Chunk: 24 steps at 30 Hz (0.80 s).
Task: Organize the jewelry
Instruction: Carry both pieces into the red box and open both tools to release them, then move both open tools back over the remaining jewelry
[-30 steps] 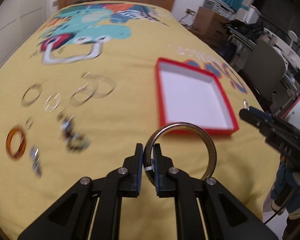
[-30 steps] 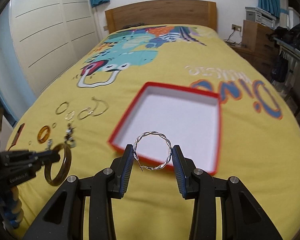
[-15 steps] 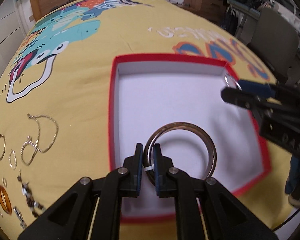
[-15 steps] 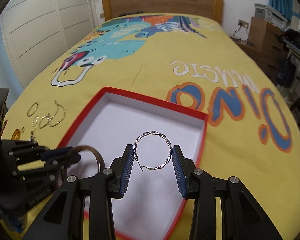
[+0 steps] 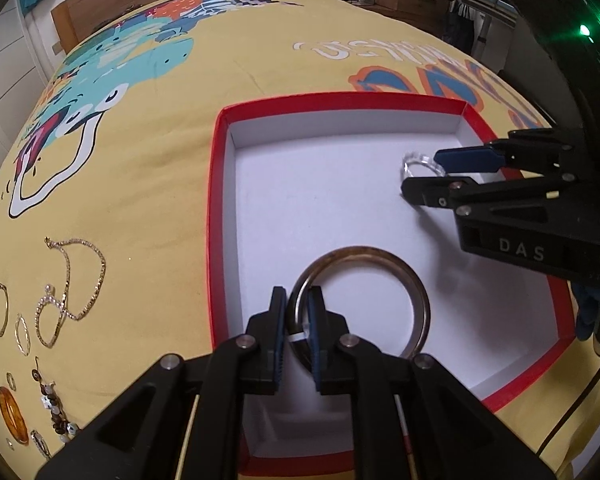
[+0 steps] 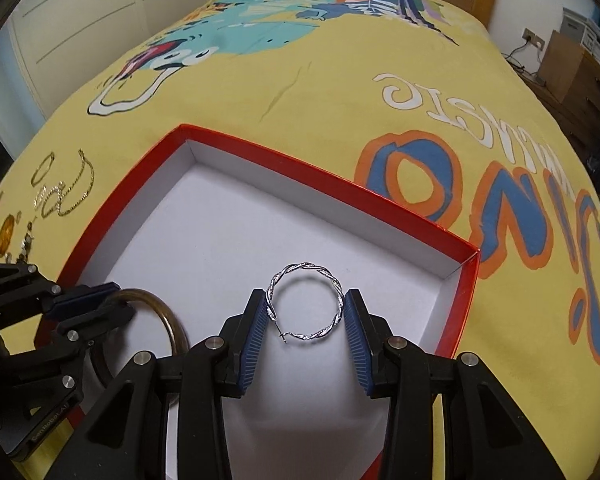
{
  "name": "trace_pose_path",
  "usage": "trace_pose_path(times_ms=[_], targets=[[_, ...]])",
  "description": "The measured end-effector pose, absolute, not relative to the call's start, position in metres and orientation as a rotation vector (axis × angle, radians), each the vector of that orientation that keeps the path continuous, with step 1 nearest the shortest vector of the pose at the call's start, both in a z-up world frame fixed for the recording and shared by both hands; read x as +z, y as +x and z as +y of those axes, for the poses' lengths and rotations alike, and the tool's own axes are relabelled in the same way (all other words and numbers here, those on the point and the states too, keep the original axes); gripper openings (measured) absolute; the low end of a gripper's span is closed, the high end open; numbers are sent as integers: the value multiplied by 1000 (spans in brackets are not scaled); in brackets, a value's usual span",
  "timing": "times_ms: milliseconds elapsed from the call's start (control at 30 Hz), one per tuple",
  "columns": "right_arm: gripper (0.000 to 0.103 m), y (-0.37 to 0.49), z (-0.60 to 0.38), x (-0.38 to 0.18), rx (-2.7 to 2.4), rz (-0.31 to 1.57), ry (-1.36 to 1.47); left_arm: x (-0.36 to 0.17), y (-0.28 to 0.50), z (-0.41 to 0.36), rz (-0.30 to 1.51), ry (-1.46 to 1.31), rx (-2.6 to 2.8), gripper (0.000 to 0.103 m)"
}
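A yellow cartoon-print bedspread (image 5: pixel 160 168) carries a red box (image 5: pixel 216 208) with a white floor. In the left wrist view, the left gripper (image 5: pixel 298 312) pinches the near-left rim of a brown bangle (image 5: pixel 418 300) over the box; loose chains (image 5: pixel 80 280) lie far left. In the right wrist view, the right gripper (image 6: pixel 306 308) clamps a twisted silver hoop (image 6: pixel 306 268) by its sides, above the box's near right.

Left gripper (image 5: pixel 298 320): we see black angular links, silver rivets, blue ribbed pads (image 5: pixel 315 320).
Right gripper (image 6: pixel 306 320): we find the same black frame, blue ribbed pads (image 6: pixel 256 332), white "DAS" lettering on its side.
Housing, far right: we note a green light.
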State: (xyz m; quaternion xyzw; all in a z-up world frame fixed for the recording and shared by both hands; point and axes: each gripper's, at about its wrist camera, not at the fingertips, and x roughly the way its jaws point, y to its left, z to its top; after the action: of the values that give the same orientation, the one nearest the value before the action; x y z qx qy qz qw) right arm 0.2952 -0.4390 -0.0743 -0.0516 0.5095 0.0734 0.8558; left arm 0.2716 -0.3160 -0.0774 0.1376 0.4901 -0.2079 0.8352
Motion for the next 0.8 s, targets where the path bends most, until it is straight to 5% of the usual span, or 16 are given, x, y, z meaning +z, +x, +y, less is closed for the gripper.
trace_pose_path(times_ms=[200, 333, 800], targets=[[47, 278, -448, -53, 118, 1044, -81, -71, 274, -312, 1062, 259, -471, 14], [52, 245, -462, -23, 81, 990, -41, -49, 263, -306, 1026, 200, -487, 30], [53, 113, -420, 69, 89, 805, 63, 40, 159, -217, 909, 167, -494, 31]])
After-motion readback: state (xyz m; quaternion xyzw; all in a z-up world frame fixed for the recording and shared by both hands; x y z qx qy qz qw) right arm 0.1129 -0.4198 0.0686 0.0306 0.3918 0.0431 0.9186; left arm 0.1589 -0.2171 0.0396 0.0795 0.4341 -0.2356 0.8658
